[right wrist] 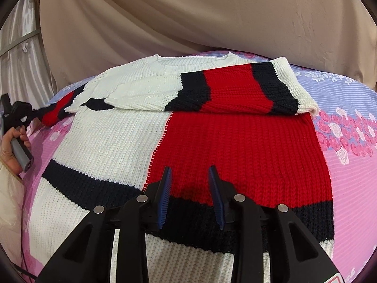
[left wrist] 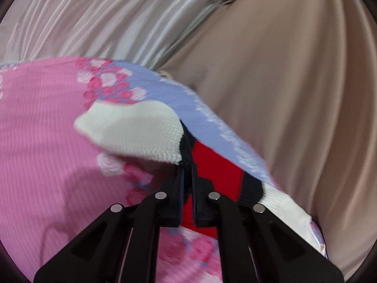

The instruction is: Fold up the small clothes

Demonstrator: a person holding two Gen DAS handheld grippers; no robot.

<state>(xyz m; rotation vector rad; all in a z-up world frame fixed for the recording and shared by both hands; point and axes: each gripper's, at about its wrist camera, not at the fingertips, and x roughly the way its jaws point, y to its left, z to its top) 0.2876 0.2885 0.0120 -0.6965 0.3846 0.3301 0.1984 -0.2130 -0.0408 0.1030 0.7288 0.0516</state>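
We see the chunky knitted white, red and navy sweater [right wrist: 179, 127] lying flat on the pink and lilac floral bed [right wrist: 353, 165], collar far. Its right sleeve is folded across the chest; the left sleeve [right wrist: 56, 108] stretches out leftwards. Our left hand-held gripper [left wrist: 187, 165] is clamped on that sleeve's end. Our right hand-held gripper [right wrist: 189, 179] hovers open over the near hem, holding nothing.

One knitted sweater [right wrist: 193, 141] is counted, with two sleeves. One floral bedsheet [right wrist: 348, 160] is spread beneath it. Two grippers are seen: the left gripper [left wrist: 187, 165] and the right gripper [right wrist: 190, 172]. One hand [right wrist: 11, 151] is visible. Two curtains are counted: one beige curtain [right wrist: 212, 18], one pale satin curtain [left wrist: 94, 23].
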